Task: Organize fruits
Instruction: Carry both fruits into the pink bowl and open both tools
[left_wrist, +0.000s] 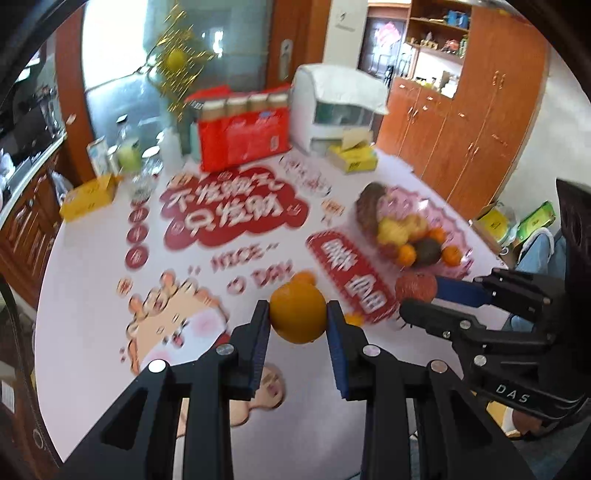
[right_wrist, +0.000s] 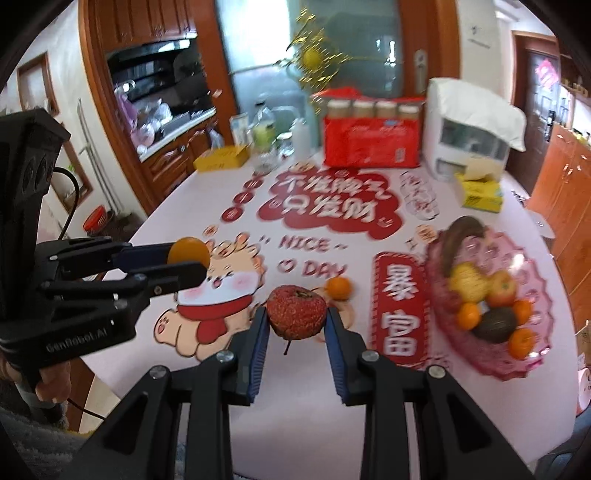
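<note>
My left gripper (left_wrist: 297, 314) is shut on an orange (left_wrist: 297, 313) and holds it above the table; it also shows in the right wrist view (right_wrist: 186, 260) at the left. My right gripper (right_wrist: 296, 314) is shut on a red apple (right_wrist: 296, 311) above the table; it shows in the left wrist view (left_wrist: 413, 295) at the right. A pink fruit bowl (right_wrist: 532, 354) on the right holds several fruits: oranges, a yellow fruit, an avocado, an apple. The bowl also shows in the left wrist view (left_wrist: 458, 229). A small tangerine (right_wrist: 339, 287) lies on the table past the apple.
The table (right_wrist: 207, 221) has a printed white and red cloth. At its far end stand a red package of jars (right_wrist: 373, 146), a white appliance (right_wrist: 469, 136), yellow boxes (right_wrist: 480, 194) (right_wrist: 221, 158) and bottles (right_wrist: 264, 136). Wooden cabinets (left_wrist: 461, 122) stand on the right.
</note>
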